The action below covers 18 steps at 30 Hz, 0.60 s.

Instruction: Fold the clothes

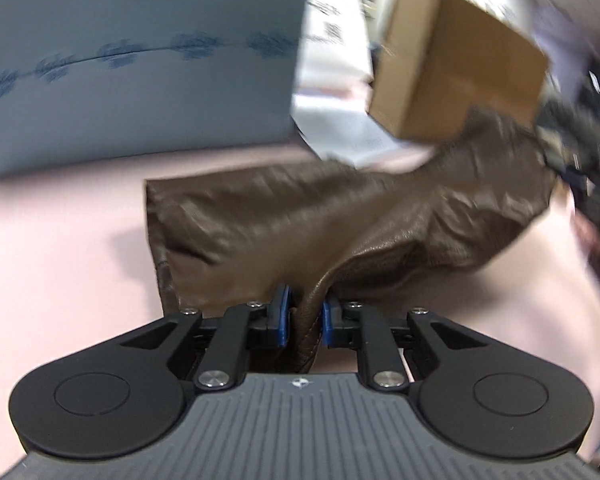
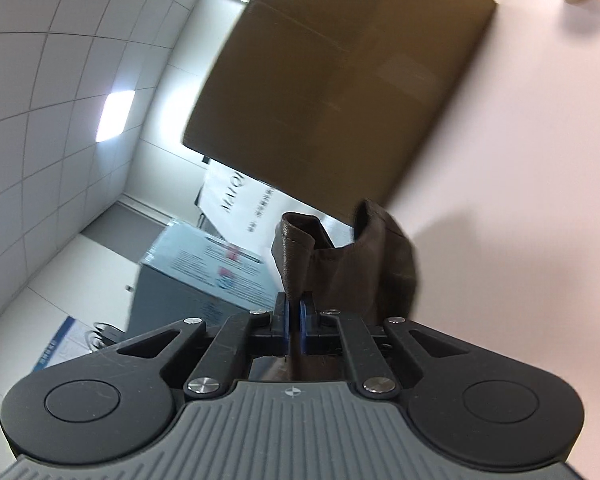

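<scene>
Brown leather garment (image 1: 320, 220) in both claws

Print on the white banner (image 2: 236, 204) is too blurred to read.

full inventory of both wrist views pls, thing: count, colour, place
garment: 1, dark brown, leathery, on the pink surface, one part lifted off it
table surface: 1, pale pink, under the garment
cardboard box: 1, tan, behind the garment
large box: 1, grey-blue with darker blue print, far left on the surface
white printed sheet: 1, white with dark lettering, past the cardboard box
left gripper: 1, black with blue pads, shut on a garment fold
right gripper: 1, black with blue pads, shut on a garment edge
</scene>
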### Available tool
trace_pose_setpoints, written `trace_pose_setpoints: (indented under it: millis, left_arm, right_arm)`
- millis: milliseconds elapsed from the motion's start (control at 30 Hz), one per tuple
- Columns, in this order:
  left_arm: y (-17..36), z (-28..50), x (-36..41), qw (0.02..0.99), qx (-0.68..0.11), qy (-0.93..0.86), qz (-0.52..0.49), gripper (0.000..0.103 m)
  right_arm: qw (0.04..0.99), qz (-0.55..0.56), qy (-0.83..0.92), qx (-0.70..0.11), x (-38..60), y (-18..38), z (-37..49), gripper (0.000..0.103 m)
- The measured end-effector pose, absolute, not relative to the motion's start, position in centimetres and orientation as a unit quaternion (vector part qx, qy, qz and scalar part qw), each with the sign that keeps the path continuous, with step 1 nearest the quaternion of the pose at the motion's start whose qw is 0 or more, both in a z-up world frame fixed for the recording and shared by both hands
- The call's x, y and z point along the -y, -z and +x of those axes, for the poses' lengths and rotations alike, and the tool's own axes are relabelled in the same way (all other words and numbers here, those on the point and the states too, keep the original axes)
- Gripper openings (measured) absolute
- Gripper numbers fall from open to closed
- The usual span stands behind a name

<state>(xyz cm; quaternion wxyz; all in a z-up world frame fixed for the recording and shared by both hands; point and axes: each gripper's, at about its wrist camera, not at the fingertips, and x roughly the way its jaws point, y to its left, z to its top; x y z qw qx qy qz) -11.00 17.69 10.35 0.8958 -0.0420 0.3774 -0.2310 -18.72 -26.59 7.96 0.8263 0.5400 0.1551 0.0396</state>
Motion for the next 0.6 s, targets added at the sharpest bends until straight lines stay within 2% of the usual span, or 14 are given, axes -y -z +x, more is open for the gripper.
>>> trace_pose_setpoints:
  millis: [133, 300, 600]
  left_arm:
    - [-12.2, -9.9, -18.9, 0.894, -0.385, 0.217, -0.076, 0.014]
    - [-13.7, -11.2, -18.6, 0.898, -0.378, 0.219, -0.056, 0.014]
    - [-14.0, -9.8, -18.2, 0.907, -0.369, 0.192, -0.064, 0.013]
  right_arm:
    - [0.822, 0.535, -0.052, -0.187, 27.5, -10.2, -17.9, 0.004]
    - [0.821, 0.524, -0.073, -0.216, 28.6, -10.9, -18.8, 0.005]
    - [0.835, 0.5, -0.075, -0.219, 29.1, -13.8, -16.4, 0.004]
